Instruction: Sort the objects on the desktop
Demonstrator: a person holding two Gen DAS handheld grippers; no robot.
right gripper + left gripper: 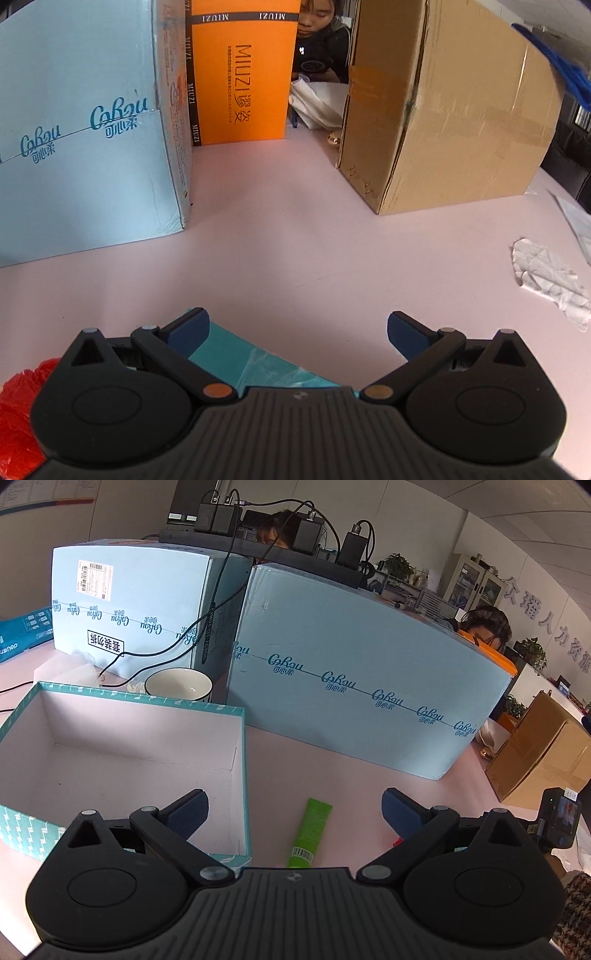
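Note:
In the left wrist view my left gripper [294, 810] is open and empty above the pink table. A green tube [310, 832] with a barcode lies on the table between its fingers, partly hidden under the gripper body. An open teal-patterned box [122, 738] with a white, empty inside stands to the left, and the left finger hangs over its right wall. In the right wrist view my right gripper [298, 332] is open and empty. A teal plastic-wrapped flat packet [258, 363] lies under it by the left finger. A red crinkled plastic piece [18, 406] lies at the lower left.
Big light-blue cartons [351, 679] [81, 140] stand behind, with a white mug [179, 685] and cables between them. An orange box [240, 74] and a brown cardboard carton [443, 110] stand at the back right. A crumpled white tissue [550, 277] lies on the right.

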